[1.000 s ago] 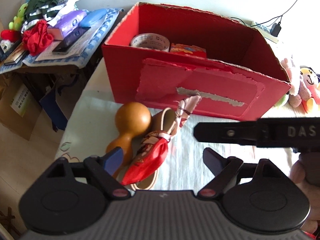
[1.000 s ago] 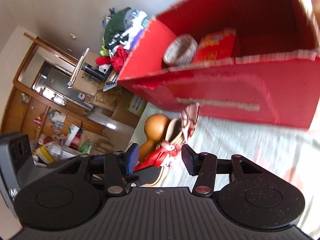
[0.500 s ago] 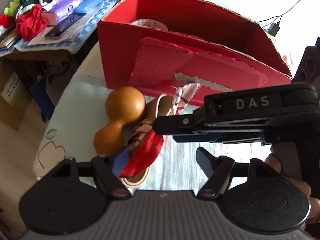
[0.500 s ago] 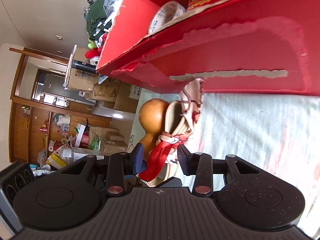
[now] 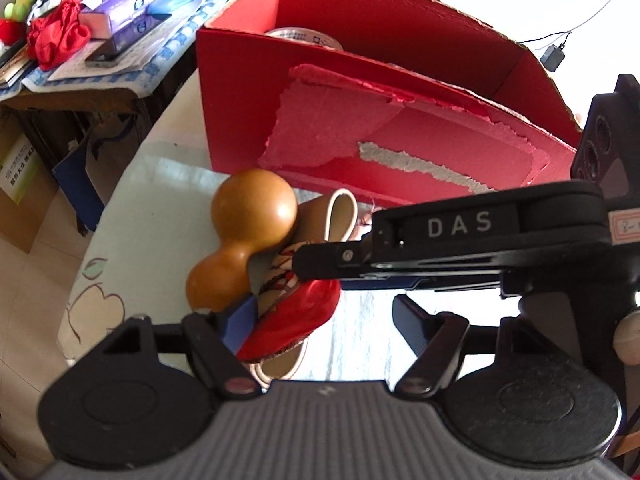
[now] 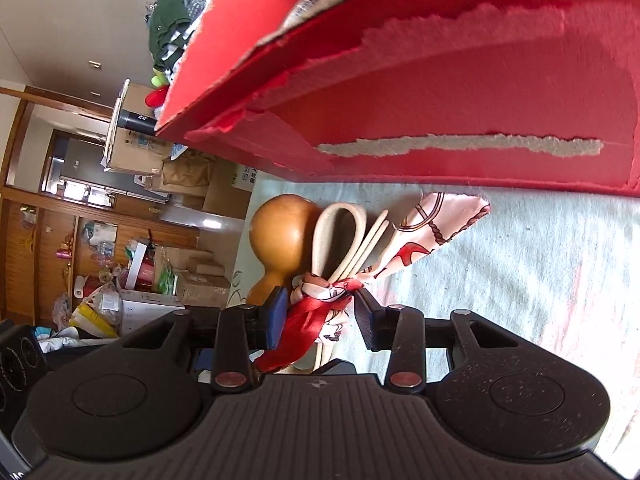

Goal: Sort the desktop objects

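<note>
A brown gourd [image 5: 248, 232] [image 6: 280, 240] lies on the pale tablecloth in front of a torn red cardboard box [image 5: 360, 92] [image 6: 440, 80]. Against the gourd rests a beige strap loop [image 5: 340, 216] [image 6: 340, 232] tied with a red and pink patterned scarf [image 5: 296, 312] [image 6: 316, 320]. My right gripper [image 6: 320, 318] [image 5: 308, 264] straddles the scarf's knot, its fingers narrowed close on both sides and the bundle still on the cloth. My left gripper [image 5: 326, 324] hovers open just behind, its blue pad beside the scarf's red end. A tape roll [image 5: 304, 36] sits inside the box.
A low side table [image 5: 100, 76] at the left carries clothes, a tissue pack and a phone. Cardboard boxes stand on the floor below it. A charger [image 5: 554, 58] hangs on the wall behind the box. A hand [image 5: 628, 336] holds the right gripper.
Both grippers have moved forward and down onto the scarf bundle. The right gripper swung in from the right across the left view, and its fingers have narrowed around the knot.
</note>
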Tool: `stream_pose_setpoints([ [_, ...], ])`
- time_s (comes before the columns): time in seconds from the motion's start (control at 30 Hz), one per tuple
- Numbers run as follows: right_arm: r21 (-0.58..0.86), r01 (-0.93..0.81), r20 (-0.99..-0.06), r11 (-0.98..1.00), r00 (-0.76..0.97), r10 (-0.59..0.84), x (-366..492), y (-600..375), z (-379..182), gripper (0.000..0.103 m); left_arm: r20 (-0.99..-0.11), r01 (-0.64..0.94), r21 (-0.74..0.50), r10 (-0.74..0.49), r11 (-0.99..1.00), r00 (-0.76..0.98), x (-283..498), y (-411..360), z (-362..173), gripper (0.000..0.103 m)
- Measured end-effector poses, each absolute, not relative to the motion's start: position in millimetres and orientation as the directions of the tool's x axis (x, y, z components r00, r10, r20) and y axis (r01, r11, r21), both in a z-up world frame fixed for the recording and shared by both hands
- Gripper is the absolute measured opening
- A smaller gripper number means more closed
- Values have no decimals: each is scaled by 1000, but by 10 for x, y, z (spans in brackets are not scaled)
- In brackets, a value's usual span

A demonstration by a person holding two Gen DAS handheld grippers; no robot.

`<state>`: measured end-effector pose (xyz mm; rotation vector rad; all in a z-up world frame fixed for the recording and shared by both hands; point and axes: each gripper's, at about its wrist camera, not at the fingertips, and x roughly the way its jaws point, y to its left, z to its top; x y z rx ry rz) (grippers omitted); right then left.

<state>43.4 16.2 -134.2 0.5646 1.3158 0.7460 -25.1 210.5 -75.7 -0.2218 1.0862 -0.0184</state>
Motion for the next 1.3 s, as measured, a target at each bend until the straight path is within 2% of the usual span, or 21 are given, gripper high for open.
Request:
stream_pose_setpoints([
  [0.13,760,-136,-633,636,72,771,476,87,-1409,35,-873,-88,-210,-146,974,466,-235,2098,-761,81],
  [0.5,787,-116,-606,606,45,794,528,-190,-1398,20,-878,-41,-213,-173,976,447,-147,2003,-790,81],
  [0.8,782,-106,-610,614,71,789,518,-374,-1386,17,-882,12,-203,-188,979,433,-72,1860,-833,90],
  [0.97,781,-91,-611,618,95,786,513,-459,-1388,7,-881,29,-208,-201,978,427,-45,1805,-857,95],
  [1.0,778,-88,-614,622,101,783,514,-483,-1394,7,-881,33,-209,-203,977,427,-40,1796,-866,96],
  [1.07,789,-90,-601,608,96,793,511,-438,-1388,15,-880,35,-207,-202,978,429,-27,1785,-883,98],
  [1.17,798,-88,-587,597,111,802,510,-411,-1376,22,-876,24,-230,-217,973,431,-13,1835,-896,99],
  [1.3,802,-85,-581,591,115,805,544,-309,-1383,27,-871,23,-235,-221,972,438,-18,1878,-905,101],
])
